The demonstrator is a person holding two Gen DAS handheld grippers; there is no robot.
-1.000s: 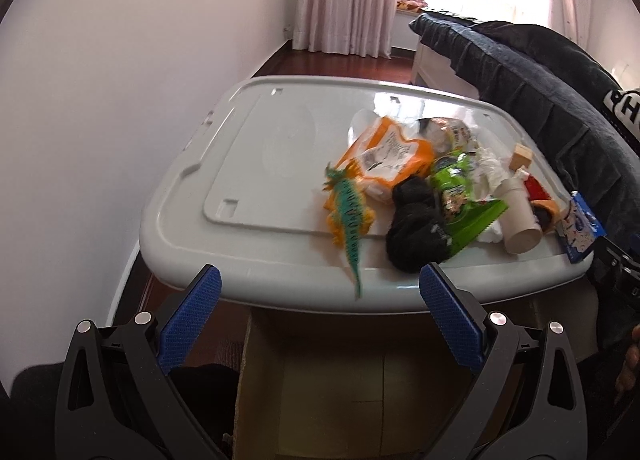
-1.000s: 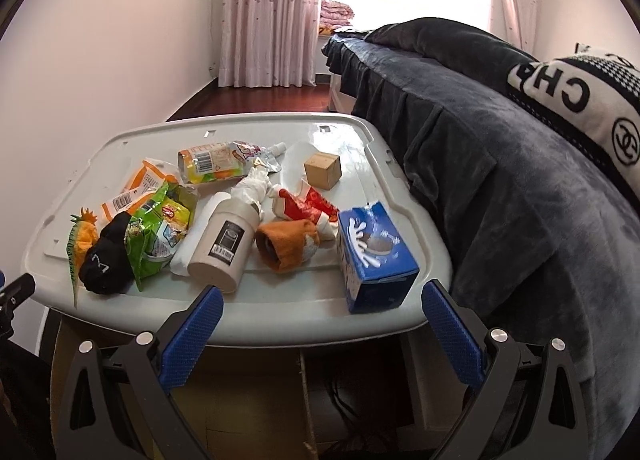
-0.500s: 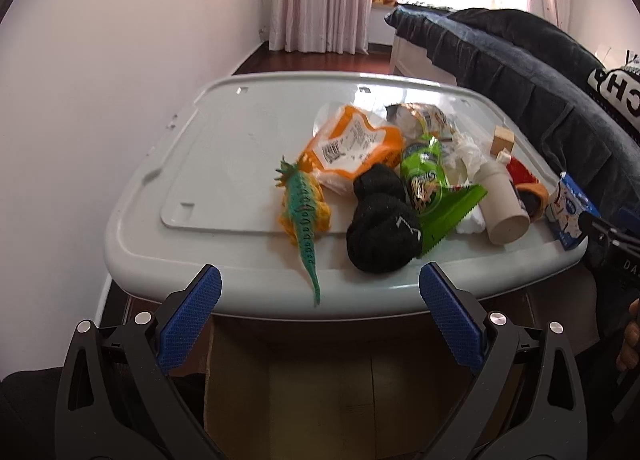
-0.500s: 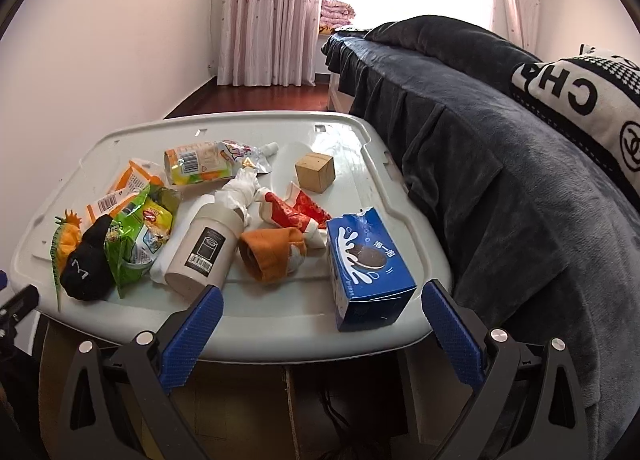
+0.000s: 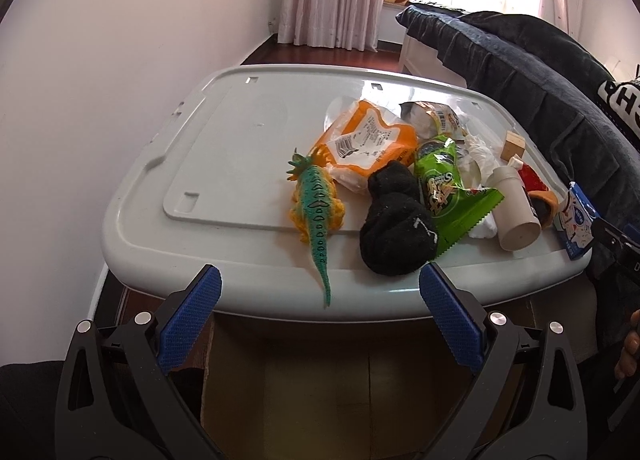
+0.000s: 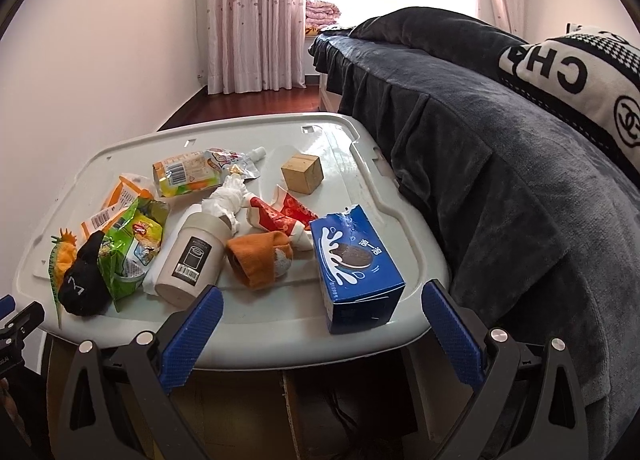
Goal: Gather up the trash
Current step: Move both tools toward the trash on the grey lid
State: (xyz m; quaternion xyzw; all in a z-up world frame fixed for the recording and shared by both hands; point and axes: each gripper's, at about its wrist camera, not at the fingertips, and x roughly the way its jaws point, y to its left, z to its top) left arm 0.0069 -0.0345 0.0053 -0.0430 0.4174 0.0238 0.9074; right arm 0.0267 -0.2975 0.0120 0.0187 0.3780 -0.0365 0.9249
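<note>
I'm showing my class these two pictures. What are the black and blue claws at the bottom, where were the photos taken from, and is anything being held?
Each claw is a hand-held two-finger gripper; a person carries one in each hand, with a camera looking along its fingers. One picture comes from the left gripper, the other from the right gripper. Both are open and hold nothing. Ahead is a grey plastic lid bearing a toy dinosaur, black sock, green snack bag, blue cookie box, pale cup and wooden block.
</note>
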